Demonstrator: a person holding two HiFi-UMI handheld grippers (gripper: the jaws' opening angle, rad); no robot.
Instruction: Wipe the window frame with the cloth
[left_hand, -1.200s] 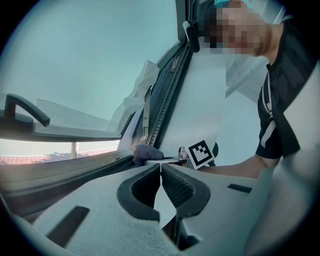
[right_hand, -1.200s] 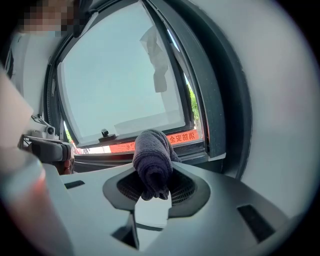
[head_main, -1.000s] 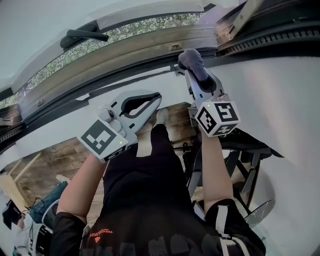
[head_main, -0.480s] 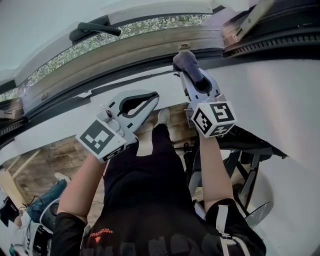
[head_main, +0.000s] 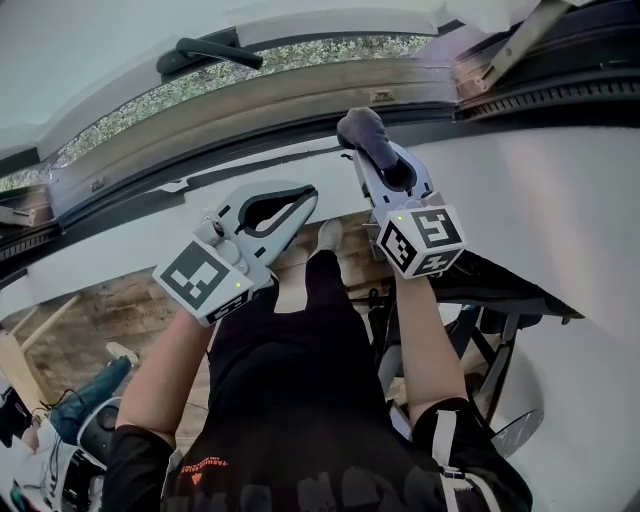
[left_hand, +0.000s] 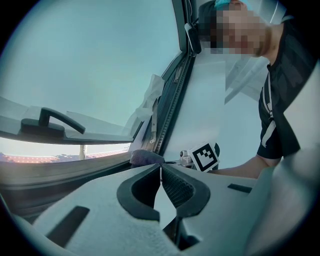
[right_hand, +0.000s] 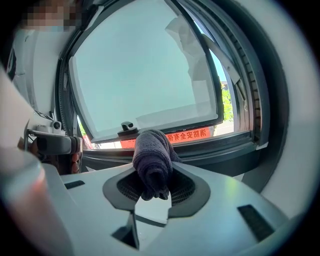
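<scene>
— Window frame (head_main: 240, 112) spans the top; where's the cloth (head_main: 364, 130)?
— Clenched in the right gripper (head_main: 372, 160), seemingly touching the frame's lower rail, mid-wipe. Left gripper (head_main: 308, 195): closed on nothing.
— Next?
— Likely slide along the rail, pressing steadily.

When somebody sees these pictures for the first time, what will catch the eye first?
The dark cloth stands out first, clamped in the right gripper at the window frame, top centre of the head view. Below and left, the left gripper hangs shut and empty. A black handle sits on the sash at upper left.
</scene>
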